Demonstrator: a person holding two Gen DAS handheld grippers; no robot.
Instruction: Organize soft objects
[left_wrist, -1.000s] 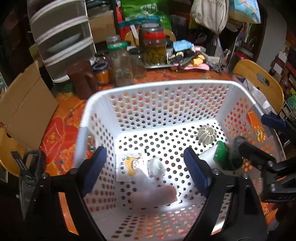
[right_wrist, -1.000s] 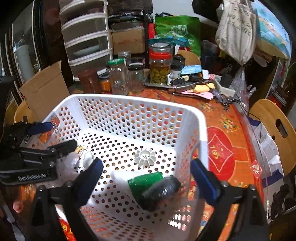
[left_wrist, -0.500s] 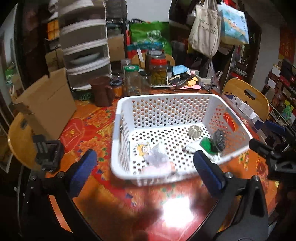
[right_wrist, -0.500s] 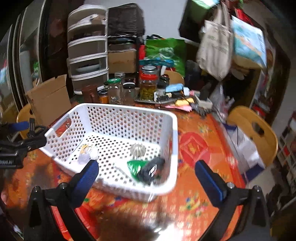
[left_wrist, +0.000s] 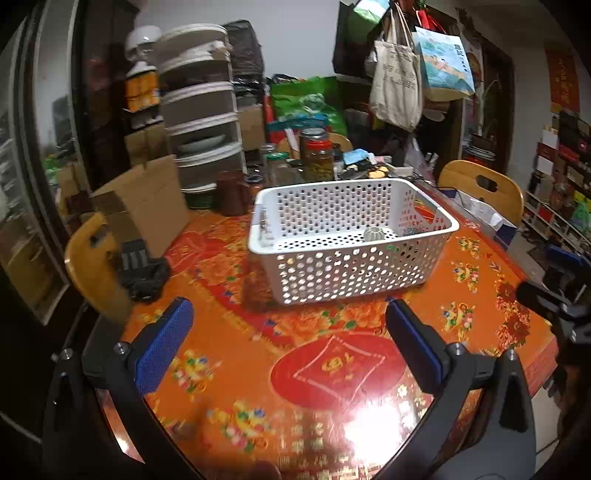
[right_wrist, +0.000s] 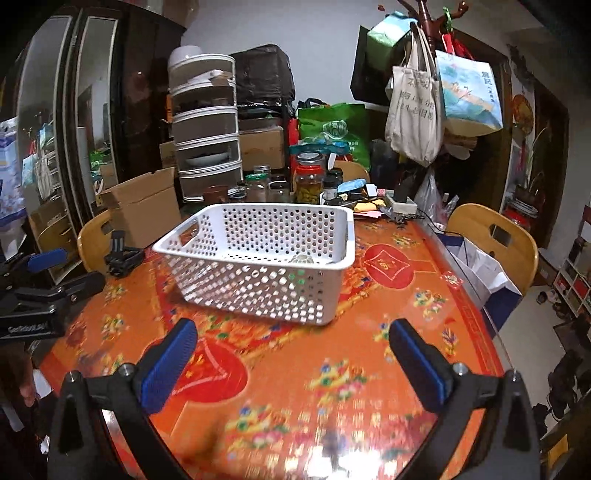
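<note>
A white perforated basket (left_wrist: 351, 273) stands on the orange table; it also shows in the right wrist view (right_wrist: 258, 288). Inside it a pale ribbed round object (left_wrist: 373, 233) peeks over the rim, and a green item shows through the holes (right_wrist: 300, 274). My left gripper (left_wrist: 288, 345) is open and empty, held back above the table's near edge. My right gripper (right_wrist: 295, 363) is open and empty, also well short of the basket. The other soft items in the basket are hidden by its wall.
Glass jars (left_wrist: 317, 158) and a brown jug (left_wrist: 231, 194) stand behind the basket. A cardboard box (left_wrist: 147, 206) and white drawer tower (left_wrist: 199, 122) are at back left. Wooden chairs (left_wrist: 484, 188) flank the table. A black object (left_wrist: 142, 267) lies at the left edge.
Both grippers have pulled back and up from inside the basket to the near side of the table. The basket's contents stayed inside it.
</note>
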